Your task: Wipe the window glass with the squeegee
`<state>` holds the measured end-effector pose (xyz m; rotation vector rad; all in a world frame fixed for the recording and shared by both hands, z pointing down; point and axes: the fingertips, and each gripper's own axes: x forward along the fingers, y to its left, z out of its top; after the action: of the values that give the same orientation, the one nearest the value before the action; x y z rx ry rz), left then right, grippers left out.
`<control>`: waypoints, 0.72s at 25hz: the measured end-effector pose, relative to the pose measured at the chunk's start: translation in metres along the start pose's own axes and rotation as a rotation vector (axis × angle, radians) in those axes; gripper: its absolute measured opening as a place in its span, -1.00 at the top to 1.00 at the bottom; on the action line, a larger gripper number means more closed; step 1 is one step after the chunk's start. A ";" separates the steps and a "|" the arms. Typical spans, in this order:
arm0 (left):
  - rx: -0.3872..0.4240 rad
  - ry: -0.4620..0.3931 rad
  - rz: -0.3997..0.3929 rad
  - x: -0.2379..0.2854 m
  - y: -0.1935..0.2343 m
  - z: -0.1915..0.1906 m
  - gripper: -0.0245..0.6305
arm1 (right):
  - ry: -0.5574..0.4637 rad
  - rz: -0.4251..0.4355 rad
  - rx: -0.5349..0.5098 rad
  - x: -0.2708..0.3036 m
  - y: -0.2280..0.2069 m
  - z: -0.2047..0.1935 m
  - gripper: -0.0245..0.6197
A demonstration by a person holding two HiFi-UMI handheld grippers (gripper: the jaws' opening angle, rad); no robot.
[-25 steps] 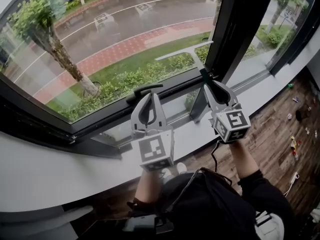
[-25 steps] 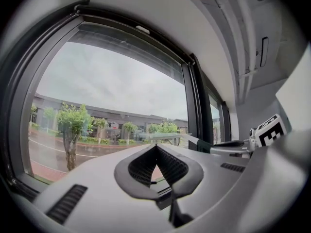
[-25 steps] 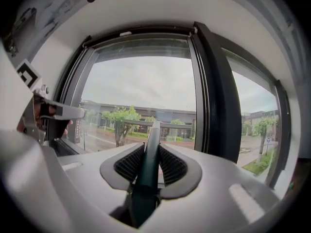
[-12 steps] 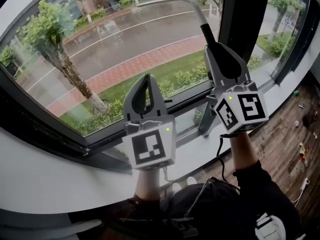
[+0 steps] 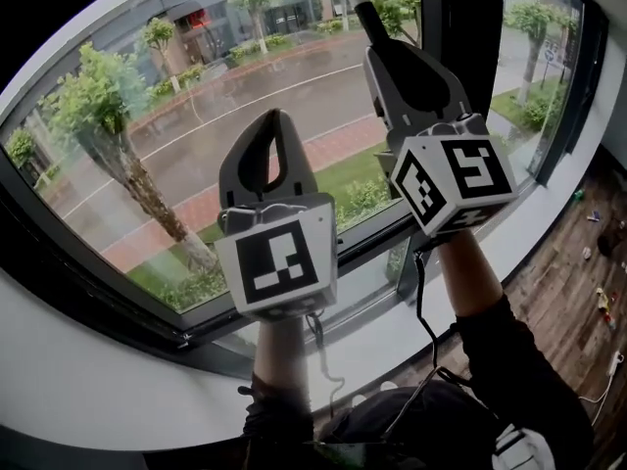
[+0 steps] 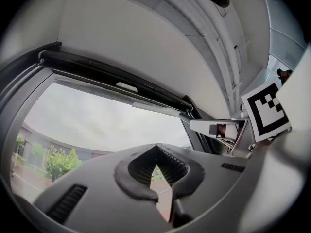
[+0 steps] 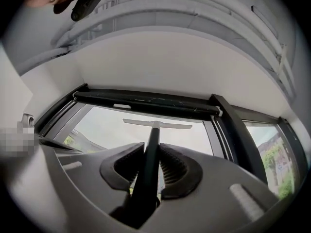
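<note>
Matt grey plastic right gripper (image 7: pixel 151 152), matt black squeegee handle (image 7: pixel 152 139), glossy window glass (image 7: pixel 194 139).

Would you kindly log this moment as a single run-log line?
right gripper: shut on squeegee handle | blade: near top of window glass | left gripper: shut, empty

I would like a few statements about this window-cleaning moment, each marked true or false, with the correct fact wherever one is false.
The right gripper is shut on the squeegee. True.
The left gripper holds a cloth. False: its jaws are together on nothing.
The squeegee's blade is near the top of the window glass. True.
The squeegee lies on the sill. False: it is held up in front of the glass.
</note>
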<state>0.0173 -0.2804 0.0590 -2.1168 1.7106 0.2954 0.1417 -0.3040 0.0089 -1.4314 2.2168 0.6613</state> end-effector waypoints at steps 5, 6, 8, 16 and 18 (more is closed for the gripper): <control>-0.004 -0.048 -0.021 0.021 -0.005 0.026 0.93 | -0.025 -0.009 -0.017 0.022 -0.004 0.018 0.63; -0.008 -0.050 -0.028 0.023 -0.006 0.028 0.93 | -0.023 -0.009 -0.020 0.024 -0.004 0.018 0.63; -0.007 -0.050 -0.036 0.025 -0.007 0.028 0.93 | -0.016 -0.012 -0.028 0.028 -0.003 0.016 0.63; -0.006 -0.025 -0.039 0.028 -0.004 0.013 0.93 | -0.004 -0.013 -0.020 0.037 -0.006 0.006 0.63; -0.010 -0.022 -0.041 0.025 -0.004 0.009 0.93 | -0.001 -0.012 -0.017 0.035 -0.005 0.002 0.63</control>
<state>0.0280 -0.2980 0.0413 -2.1445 1.6544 0.3149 0.1326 -0.3300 -0.0138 -1.4518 2.2049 0.6784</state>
